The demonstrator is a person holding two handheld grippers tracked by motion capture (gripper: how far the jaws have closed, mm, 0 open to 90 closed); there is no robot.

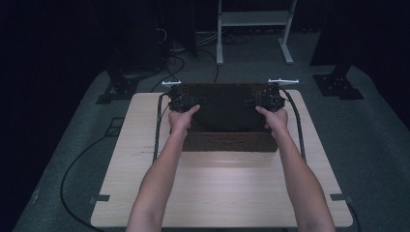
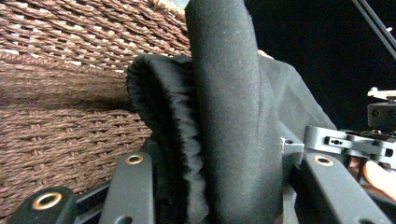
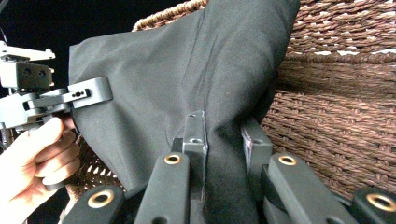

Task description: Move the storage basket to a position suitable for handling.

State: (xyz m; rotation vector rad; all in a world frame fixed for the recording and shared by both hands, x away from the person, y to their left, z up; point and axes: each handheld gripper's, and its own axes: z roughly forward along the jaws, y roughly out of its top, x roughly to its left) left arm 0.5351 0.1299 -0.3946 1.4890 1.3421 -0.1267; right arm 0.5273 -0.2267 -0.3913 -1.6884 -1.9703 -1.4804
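A black cloth [image 1: 227,112] is stretched between my two grippers above a brown wicker basket [image 1: 232,141] at the table's far middle. My left gripper [image 1: 183,101] is shut on the cloth's left edge; in the left gripper view a bunched fold of the cloth [image 2: 224,130] stands up between the jaws. My right gripper [image 1: 271,102] is shut on the right edge, and in the right gripper view the cloth [image 3: 177,88] spreads away from the jaws toward the other hand [image 3: 39,154]. Woven basket wall [image 2: 60,107] lies behind the cloth, and the basket [image 3: 336,126] also sits at the right.
The basket stands on a light wooden table [image 1: 222,188] whose near half is bare. Cables [image 1: 157,130] trail from both grippers over the table's sides. A white metal frame [image 1: 254,29] and dark stands rise from the grey floor beyond the table.
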